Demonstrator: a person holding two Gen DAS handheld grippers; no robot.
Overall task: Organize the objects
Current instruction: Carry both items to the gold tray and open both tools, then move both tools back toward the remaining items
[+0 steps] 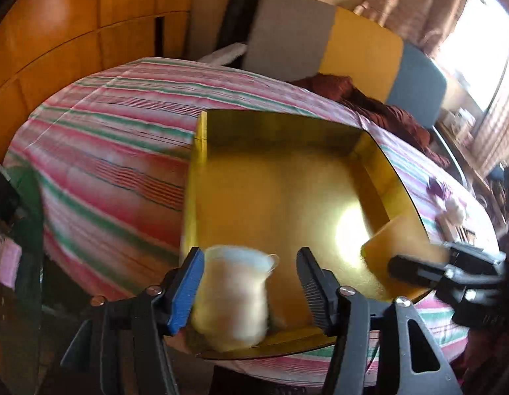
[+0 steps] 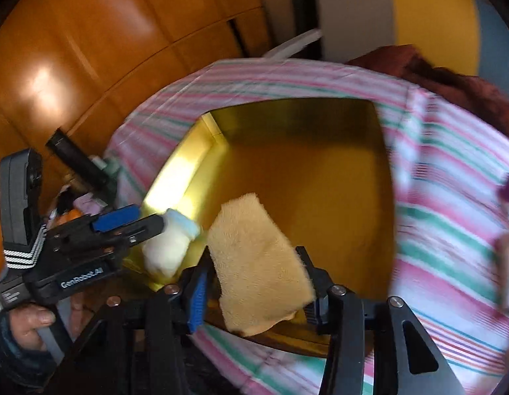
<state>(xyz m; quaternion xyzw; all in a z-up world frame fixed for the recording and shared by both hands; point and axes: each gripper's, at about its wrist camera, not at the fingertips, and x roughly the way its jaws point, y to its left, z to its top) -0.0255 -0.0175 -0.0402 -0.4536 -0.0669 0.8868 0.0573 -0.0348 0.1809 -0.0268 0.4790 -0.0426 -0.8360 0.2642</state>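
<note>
Left gripper [image 1: 251,283] jaws apart around white cup [image 1: 233,299], right gripper [image 2: 254,291] jaws loosely flanking yellow cloth [image 2: 254,263]

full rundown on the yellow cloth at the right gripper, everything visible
The yellow cloth is a pale yellow, fuzzy, terry-looking piece, roughly rectangular, with a ragged lower edge. It hangs tilted between the fingers of the right gripper, over the near edge of the gold tray. Whether the pads still press on it is unclear. In the left wrist view it shows as a blurred yellow corner.
</note>
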